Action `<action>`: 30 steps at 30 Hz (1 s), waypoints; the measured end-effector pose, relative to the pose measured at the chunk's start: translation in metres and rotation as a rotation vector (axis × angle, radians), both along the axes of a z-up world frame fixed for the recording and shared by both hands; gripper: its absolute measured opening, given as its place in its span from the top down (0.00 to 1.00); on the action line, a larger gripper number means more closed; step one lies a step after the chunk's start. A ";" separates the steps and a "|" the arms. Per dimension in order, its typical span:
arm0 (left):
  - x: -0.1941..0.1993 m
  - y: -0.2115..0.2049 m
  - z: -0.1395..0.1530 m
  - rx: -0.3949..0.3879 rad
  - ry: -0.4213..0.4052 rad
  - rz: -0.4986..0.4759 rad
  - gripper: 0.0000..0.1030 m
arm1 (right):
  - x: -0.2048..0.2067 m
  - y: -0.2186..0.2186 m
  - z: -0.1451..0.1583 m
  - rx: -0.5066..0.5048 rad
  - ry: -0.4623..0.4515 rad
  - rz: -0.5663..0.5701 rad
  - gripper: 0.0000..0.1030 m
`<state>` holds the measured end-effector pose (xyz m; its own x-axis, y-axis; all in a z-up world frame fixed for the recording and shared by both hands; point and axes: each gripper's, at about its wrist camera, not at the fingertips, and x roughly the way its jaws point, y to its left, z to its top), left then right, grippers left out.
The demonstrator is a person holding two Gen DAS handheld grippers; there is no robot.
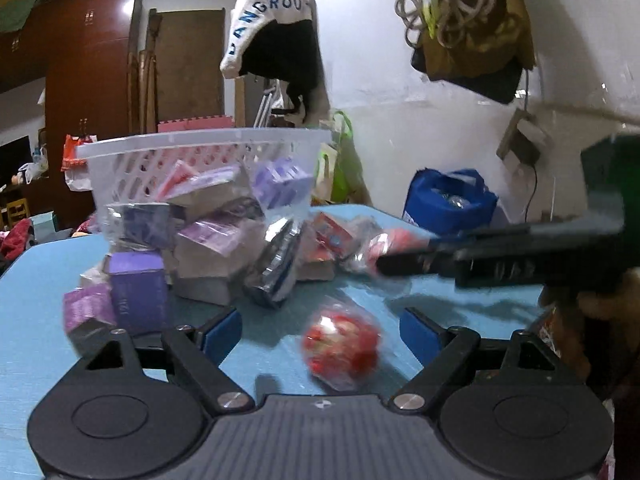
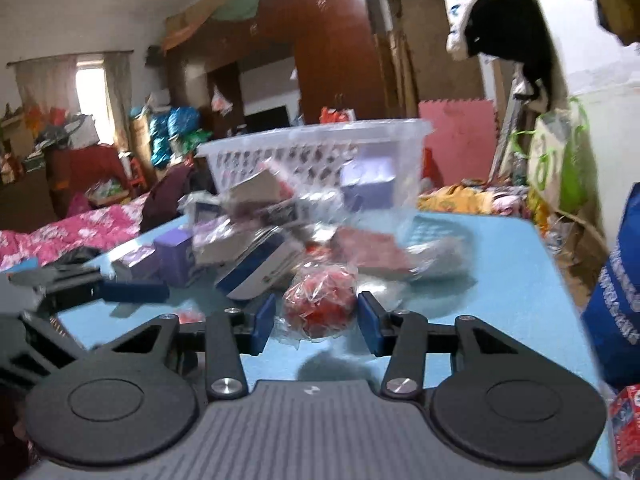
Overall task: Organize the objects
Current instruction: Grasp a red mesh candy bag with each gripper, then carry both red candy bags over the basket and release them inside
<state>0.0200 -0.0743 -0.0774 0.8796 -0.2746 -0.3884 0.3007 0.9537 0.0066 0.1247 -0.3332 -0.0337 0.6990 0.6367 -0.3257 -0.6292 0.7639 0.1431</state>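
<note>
A clear white slotted basket (image 1: 200,148) (image 2: 320,132) lies tipped on the blue table (image 1: 40,280) (image 2: 500,272). Purple, grey and red boxes (image 1: 216,248) (image 2: 256,256) spill out of it in a heap. My left gripper (image 1: 320,332) is open, and a red ball in clear wrap (image 1: 340,346) lies on the table between its blue pads, untouched. My right gripper (image 2: 318,322) has its pads against both sides of another red wrapped ball (image 2: 320,304) beside the heap. From the left wrist view, the right gripper (image 1: 400,264) reaches in from the right.
A blue bag (image 1: 448,200) (image 2: 616,280) stands past the table's right edge, with a red carton (image 2: 624,420) below it. A pink-covered bed (image 2: 80,232) lies to the left. Purple boxes (image 1: 136,292) stand close to my left finger.
</note>
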 end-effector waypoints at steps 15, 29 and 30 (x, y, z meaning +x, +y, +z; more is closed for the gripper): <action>-0.001 0.012 0.007 -0.021 -0.040 0.044 0.51 | 0.006 -0.007 0.006 0.047 -0.010 -0.006 0.53; 0.068 0.057 0.112 -0.110 -0.107 0.123 0.51 | 0.046 0.016 0.090 0.098 -0.111 0.046 0.52; 0.084 0.058 0.123 -0.114 -0.095 0.132 0.51 | 0.054 0.026 0.099 0.079 -0.123 0.048 0.52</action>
